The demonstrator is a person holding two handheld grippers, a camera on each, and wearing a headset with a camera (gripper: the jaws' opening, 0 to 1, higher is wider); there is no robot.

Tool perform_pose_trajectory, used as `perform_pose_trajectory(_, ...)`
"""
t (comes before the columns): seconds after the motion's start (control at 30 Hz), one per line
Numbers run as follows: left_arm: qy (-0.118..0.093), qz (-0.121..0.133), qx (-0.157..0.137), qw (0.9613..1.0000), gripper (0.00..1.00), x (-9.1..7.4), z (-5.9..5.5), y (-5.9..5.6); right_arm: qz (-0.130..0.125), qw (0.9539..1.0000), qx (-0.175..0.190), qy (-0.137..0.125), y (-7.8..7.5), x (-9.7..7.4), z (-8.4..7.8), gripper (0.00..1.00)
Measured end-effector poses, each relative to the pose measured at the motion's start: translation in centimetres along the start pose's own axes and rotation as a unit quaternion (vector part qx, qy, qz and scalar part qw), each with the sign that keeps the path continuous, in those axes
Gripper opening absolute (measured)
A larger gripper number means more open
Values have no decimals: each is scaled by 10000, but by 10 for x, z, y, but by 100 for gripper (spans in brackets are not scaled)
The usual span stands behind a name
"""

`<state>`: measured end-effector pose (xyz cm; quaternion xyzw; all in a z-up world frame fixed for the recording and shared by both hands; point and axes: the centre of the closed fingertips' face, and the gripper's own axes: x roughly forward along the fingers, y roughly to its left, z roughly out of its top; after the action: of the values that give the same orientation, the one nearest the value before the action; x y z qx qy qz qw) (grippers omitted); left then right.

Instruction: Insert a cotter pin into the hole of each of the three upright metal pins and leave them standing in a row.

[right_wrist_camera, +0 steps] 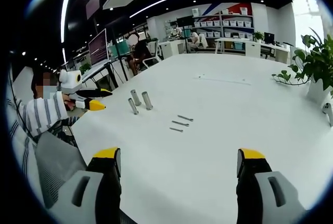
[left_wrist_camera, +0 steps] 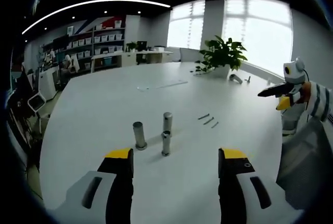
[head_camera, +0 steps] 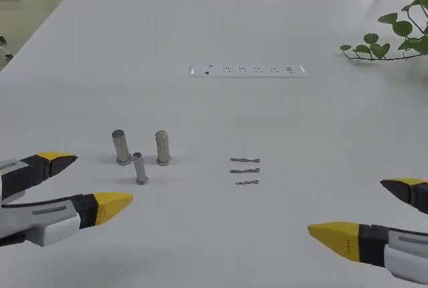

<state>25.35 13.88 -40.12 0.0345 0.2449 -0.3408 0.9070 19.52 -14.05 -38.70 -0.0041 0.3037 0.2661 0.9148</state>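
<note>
**Surface** [head_camera: 200, 27]: white and broad; all the items below are carried on it.

**Plant** [head_camera: 394, 34]: green and leafy, set at the far right edge.

**Left gripper** [head_camera: 103, 180]: grey body, black jaws with yellow tips. The jaws are spread wide and nothing is held. It is hovering low at the near left. In its own view [left_wrist_camera: 176, 156] the three pins are framed just beyond the tips.

**Right gripper** [head_camera: 345, 206]: same make. The jaws are likewise wide apart and nothing is held. It is at the near right. In its own view [right_wrist_camera: 180, 156] the cotter pins are seen ahead, well apart from the tips.

**Power strip** [head_camera: 248, 70]: white and flat, laid across the middle, far behind the work.

**Pins, three:** silvery cylinders, upright, each on a slightly flared foot. They are grouped in a triangle rather than a row.
- The left pin [head_camera: 120, 148] and right pin [head_camera: 162, 148] are at the back.
- The front pin [head_camera: 140, 168] is slimmer and lies between them.
- All stand near the left gripper, just beyond its tips and untouched.
- No holes can be made out.

**Cotter pins** [head_camera: 245, 170]: three thin wire pieces, laid flat and parallel in a short column. They are right of the pins and left of the right gripper, apart from both.
</note>
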Motion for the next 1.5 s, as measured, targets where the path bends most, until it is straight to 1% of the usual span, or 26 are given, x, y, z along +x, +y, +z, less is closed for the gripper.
perform_pose_trajectory(0.33, 84, -120, 67, 9999, 49, 20, -1, 7, -32, 10000, 11, 92, -1, 2, -3, 91)
perform_pose_trajectory(0.43, 162, -153, 82, 9997, 46, 26, -2, 10, -40, 9999, -4, 131, -2, 3, -4, 91)
perform_pose_trajectory(0.63, 175, -198, 168, 9995, 40, 34, 0, 13, -65, 9999, -15, 158, -2, 3, -4, 91)
perform_pose_trajectory(0.87, 337, -268, 324, 9985, 35, 48, -7, 11, -47, 9997, -1, 221, 0, 7, -8, 91)
perform_pose_trajectory(0.93, 376, -300, 340, 9983, 34, 52, -10, 10, -43, 9997, 8, 239, 1, 7, -9, 91)
perform_pose_trajectory(1.03, 512, -341, 449, 9971, 33, 59, -17, 9, -31, 9996, 33, 267, 1, 9, -10, 90)
perform_pose_trajectory(1.2, 560, -293, 481, 9968, 29, 66, -21, 12, -24, 9995, 29, 323, 2, 10, -13, 90)
perform_pose_trajectory(1.37, 554, -276, 469, 9970, 22, 72, -21, 15, -17, 9994, 24, 355, 2, 12, -14, 90)
perform_pose_trajectory(1.5, 535, -219, 463, 9972, 21, 75, -21, 16, -19, 9993, 28, 368, 3, 13, -15, 90)
